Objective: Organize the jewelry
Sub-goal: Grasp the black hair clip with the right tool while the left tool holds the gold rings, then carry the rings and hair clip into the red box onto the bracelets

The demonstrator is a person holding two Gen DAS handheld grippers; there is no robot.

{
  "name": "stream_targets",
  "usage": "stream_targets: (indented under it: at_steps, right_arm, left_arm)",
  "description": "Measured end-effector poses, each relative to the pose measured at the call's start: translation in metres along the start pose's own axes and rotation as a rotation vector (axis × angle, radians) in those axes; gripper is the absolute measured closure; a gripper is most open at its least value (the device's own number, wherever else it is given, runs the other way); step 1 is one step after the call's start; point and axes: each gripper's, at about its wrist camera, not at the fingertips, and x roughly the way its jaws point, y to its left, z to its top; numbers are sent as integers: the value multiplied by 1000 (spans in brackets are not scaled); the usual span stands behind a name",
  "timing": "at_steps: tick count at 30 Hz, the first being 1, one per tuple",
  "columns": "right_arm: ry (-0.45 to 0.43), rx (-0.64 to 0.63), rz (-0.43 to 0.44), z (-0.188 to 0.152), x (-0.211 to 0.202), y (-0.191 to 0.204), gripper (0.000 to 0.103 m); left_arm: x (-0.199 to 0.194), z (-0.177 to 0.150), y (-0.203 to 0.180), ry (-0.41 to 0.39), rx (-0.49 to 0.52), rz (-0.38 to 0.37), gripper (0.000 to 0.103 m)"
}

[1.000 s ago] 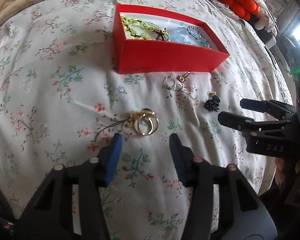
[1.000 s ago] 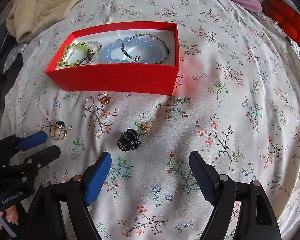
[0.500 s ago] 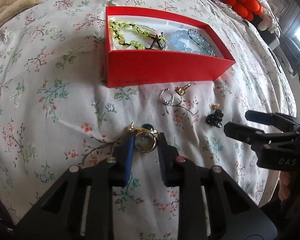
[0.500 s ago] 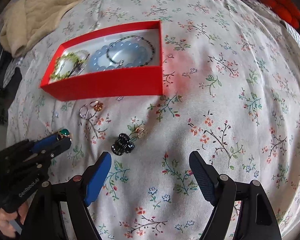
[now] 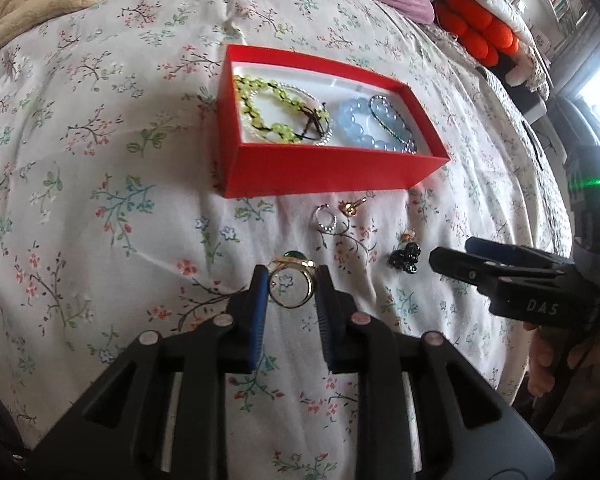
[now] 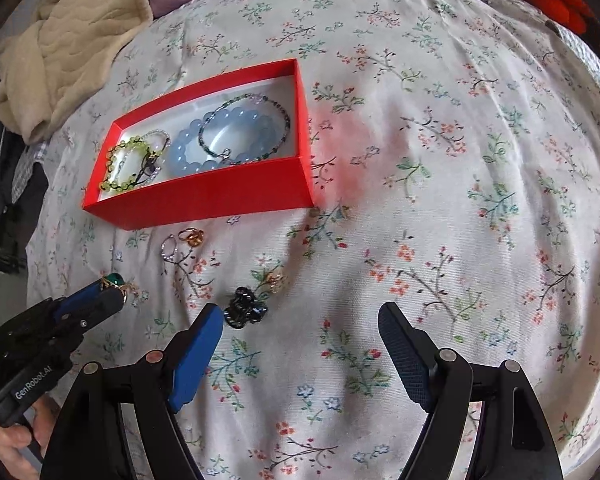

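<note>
A gold ring with a green stone [image 5: 291, 286] is gripped in the left tongs [image 5: 290, 289] at lower centre, lifted off the floral bedspread [image 5: 100, 200]; the right tongs [image 6: 300, 354] are held wide. A carry to the red cardboard box [image 5: 324, 176], upper centre, is judged next.

1 open red cardboard box [image 5: 324, 176]. 4 beaded bracelets inside: yellow-green [image 5: 268, 110], clear [image 5: 320, 114], pale blue [image 5: 360, 128], thin dark green [image 5: 392, 120]. 5 small pieces on floral bedsheet [image 6: 440, 200]. 2 black two-finger grippers.
</note>
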Motion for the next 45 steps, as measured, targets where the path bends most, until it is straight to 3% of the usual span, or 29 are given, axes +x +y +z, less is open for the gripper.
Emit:
stream_targets:
  at_steps: [4,12,15,20,26,32,38,41,45]
  right_arm:
    - [14,8,35,-1,4,7,27]
    - [56,50,110,5,19,20,61]
    - [62,60,128,7,21,23,67]
    - [62,55,118,9,25,27,70]
    - [77,66,91,10,37,26,71]
    - [65,37,70,9,36,32,79]
    - [57,8,63,8,35,38,79]
    - [58,2,74,7,32,38,79]
    - [55,0,91,5,27,37,79]
  left_arm:
    - [-6,0,8,-3,-17,-9,78]
    - [-8,-3,25,18,-46,16,78]
    - [-7,-4,31,30,-45,41,78]
    - [-4,-6,39,41,-56,68,78]
    - [-9,-4,52,35,-134,5,68]
    - [3,-3,49,68,-130,20,66]
    - [8,-2,40,77,-106,47,66]
    - [10,-3,37,87,-93,62,76]
    - [9,-2,36,94,-87,56,78]
